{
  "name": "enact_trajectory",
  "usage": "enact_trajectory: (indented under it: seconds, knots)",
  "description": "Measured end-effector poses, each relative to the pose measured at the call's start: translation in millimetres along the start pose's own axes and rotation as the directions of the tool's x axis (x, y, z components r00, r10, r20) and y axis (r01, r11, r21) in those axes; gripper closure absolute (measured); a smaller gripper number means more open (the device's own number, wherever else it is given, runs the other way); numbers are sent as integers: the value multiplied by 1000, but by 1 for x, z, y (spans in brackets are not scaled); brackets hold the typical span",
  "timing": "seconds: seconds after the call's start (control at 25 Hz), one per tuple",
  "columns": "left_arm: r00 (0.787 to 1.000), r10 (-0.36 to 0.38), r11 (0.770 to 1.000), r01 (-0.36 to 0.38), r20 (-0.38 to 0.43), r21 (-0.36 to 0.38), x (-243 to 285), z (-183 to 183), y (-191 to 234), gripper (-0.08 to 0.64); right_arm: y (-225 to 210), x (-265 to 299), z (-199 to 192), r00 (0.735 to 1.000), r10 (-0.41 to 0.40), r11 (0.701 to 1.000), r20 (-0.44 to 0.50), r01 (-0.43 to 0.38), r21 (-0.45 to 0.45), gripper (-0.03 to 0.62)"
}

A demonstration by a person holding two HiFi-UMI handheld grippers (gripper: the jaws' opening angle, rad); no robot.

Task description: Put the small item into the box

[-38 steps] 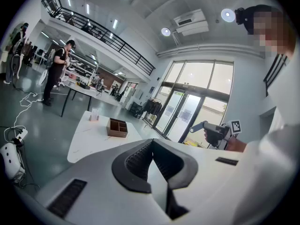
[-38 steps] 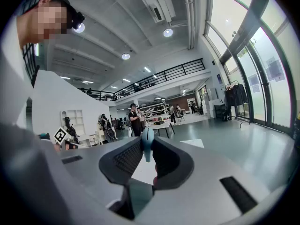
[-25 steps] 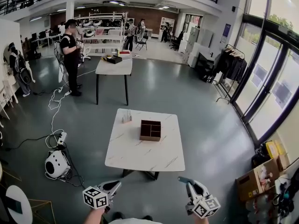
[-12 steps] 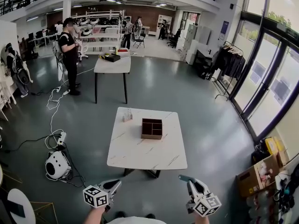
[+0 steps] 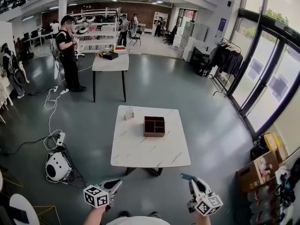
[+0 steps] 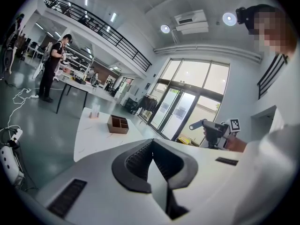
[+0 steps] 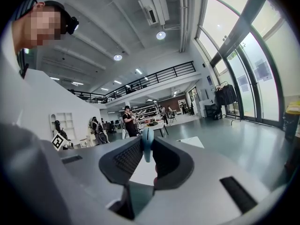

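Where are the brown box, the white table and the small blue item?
brown box (image 5: pixel 154 126): head view, middle, at the dividers.
white table (image 5: pixel 140 149): head view, bare top.
small blue item (image 7: pixel 147 144): right gripper view, middle, between the jaws.

Looks like a big open lab or workshop hall: polished grey floor (image 5: pixel 154 88), mezzanine railing (image 6: pixel 101 29) overhead, tall glazed doors (image 5: pixel 267 88) along one side. Holds scattered work tables (image 5: pixel 140 149), white shelving racks (image 5: pixel 96 25), trailing floor cables (image 5: pixel 52 104) and cardboard boxes (image 5: pixel 255 184).
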State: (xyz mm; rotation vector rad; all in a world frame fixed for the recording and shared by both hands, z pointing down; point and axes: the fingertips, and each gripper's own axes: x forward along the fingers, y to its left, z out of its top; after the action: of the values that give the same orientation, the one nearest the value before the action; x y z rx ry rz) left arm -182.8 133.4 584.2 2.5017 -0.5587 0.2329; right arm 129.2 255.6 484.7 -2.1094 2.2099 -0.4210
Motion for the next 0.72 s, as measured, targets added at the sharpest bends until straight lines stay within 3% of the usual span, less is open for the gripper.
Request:
enact_trajectory:
  seconds: [0.44,0.72]
  knots:
    - [1000,-1,1000,0,-22,-23,-24,-11,24,546,29,8,-15,1000,-9,1000,-14,9,8,511]
    - [1000,3,1000,-4,-23,-30,-16,-6,31,546,25,23,-11,1000,3,1000,-27,-3,6,511]
